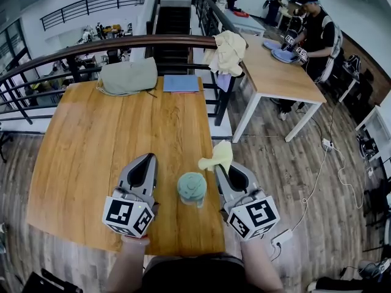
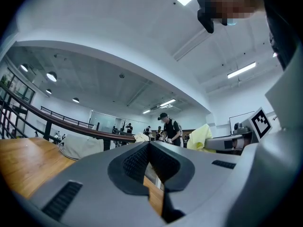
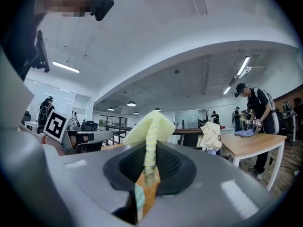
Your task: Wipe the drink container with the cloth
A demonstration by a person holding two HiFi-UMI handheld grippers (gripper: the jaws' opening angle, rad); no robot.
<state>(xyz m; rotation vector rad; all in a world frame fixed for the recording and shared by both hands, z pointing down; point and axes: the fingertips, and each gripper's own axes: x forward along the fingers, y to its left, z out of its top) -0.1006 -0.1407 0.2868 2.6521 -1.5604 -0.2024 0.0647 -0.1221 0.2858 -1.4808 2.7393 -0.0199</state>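
A pale green drink container [image 1: 192, 188] stands on the wooden table [image 1: 110, 145] near its front edge, between my two grippers. My left gripper [image 1: 148, 158] is to its left, shut, with nothing between its fingers [image 2: 142, 160]. On the container's right, my right gripper [image 1: 223, 166] is shut on a yellow cloth [image 1: 219, 157], which sticks up past the fingertips. In the right gripper view the cloth [image 3: 150, 131] is pinched between the pads, and a sliver of the container [image 3: 138, 200] shows below. Neither gripper touches the container.
A grey bag [image 1: 128, 76] and a blue folder [image 1: 181, 83] lie at the table's far edge, against a curved railing [image 1: 110, 44]. To the right stands a second table [image 1: 278, 72] with a cloth pile [image 1: 229, 50] and a person [image 1: 314, 32] working.
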